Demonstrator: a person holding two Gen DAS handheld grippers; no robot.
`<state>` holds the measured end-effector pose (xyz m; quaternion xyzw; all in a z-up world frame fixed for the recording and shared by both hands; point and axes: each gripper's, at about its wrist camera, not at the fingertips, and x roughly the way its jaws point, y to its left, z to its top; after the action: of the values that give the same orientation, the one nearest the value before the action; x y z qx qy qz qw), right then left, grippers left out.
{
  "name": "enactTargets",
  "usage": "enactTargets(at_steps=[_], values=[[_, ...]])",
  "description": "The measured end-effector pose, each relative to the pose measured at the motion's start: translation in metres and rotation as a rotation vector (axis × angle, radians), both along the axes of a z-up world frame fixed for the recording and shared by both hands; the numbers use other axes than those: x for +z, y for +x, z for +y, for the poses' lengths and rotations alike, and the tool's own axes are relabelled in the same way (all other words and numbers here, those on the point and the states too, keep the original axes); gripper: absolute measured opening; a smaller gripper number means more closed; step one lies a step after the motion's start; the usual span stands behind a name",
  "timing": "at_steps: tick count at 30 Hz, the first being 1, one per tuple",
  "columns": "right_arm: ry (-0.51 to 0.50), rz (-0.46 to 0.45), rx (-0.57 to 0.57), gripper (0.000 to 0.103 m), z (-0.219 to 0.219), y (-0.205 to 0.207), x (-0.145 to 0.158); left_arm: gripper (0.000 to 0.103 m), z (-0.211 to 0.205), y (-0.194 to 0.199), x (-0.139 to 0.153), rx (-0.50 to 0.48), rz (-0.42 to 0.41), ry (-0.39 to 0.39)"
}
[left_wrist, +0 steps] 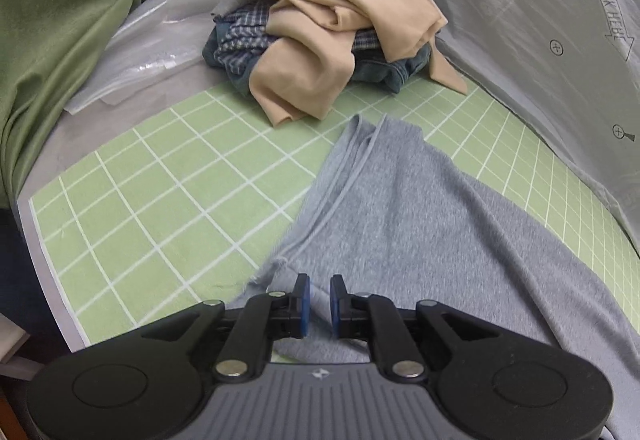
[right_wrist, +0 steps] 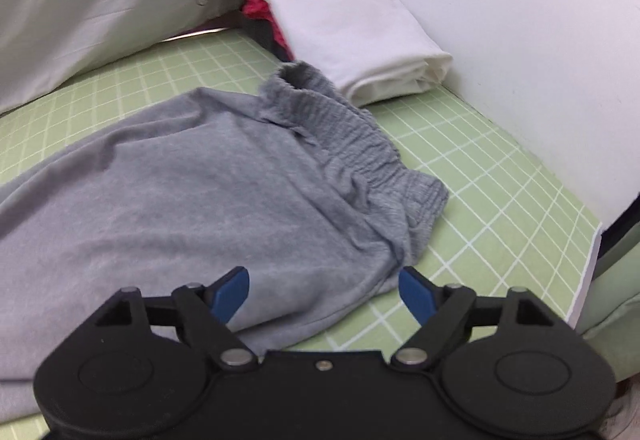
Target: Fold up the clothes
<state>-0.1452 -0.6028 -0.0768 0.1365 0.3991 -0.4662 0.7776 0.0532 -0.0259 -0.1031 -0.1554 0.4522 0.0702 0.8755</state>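
Observation:
Grey sweatpants (left_wrist: pixel 400 207) lie across the green grid mat (left_wrist: pixel 160 179). In the left wrist view, two leg hems point toward the far pile. My left gripper (left_wrist: pixel 319 304) hovers low over the near edge of the grey cloth, its blue pads a narrow gap apart with a ridge of fabric showing between them, not pinched. In the right wrist view, the sweatpants (right_wrist: pixel 200 179) end in a bunched elastic waistband (right_wrist: pixel 360 143). My right gripper (right_wrist: pixel 324 292) stands wide open just above the near edge, below the waistband, gripping nothing.
A heap of tan, plaid and denim clothes (left_wrist: pixel 328 19) sits at the mat's far end, beside a clear plastic bag (left_wrist: pixel 136 51) and green fabric (left_wrist: pixel 60 19). A folded white cloth (right_wrist: pixel 352 23) lies over a red garment (right_wrist: pixel 254 5). A white printed sheet (left_wrist: pixel 520 19) borders the mat.

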Motion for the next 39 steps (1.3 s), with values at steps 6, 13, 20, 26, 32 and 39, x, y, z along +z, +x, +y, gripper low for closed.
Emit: enactTargets(at_steps=[6,13,20,26,32,39], values=[[0.100,-0.087,0.044,0.088,0.072,0.019,0.001,0.020,0.012,0.018,-0.013,-0.007,0.102,-0.067],[0.124,-0.074,0.101,0.089,0.132,0.034,-0.005,0.011,0.010,0.028,-0.025,-0.074,0.114,-0.101],[0.129,-0.055,0.102,0.089,0.145,0.034,-0.008,0.000,0.019,0.023,0.001,-0.066,0.009,-0.090],[0.153,-0.048,0.123,0.089,0.145,0.045,-0.013,0.000,0.035,0.017,0.008,-0.062,0.015,-0.152],[0.163,-0.029,0.213,0.089,0.160,0.063,-0.011,0.042,0.029,0.019,-0.018,-0.057,0.124,-0.242],[0.152,-0.021,0.254,0.090,0.172,0.062,-0.008,0.059,0.035,0.016,-0.037,0.009,0.180,-0.429]])
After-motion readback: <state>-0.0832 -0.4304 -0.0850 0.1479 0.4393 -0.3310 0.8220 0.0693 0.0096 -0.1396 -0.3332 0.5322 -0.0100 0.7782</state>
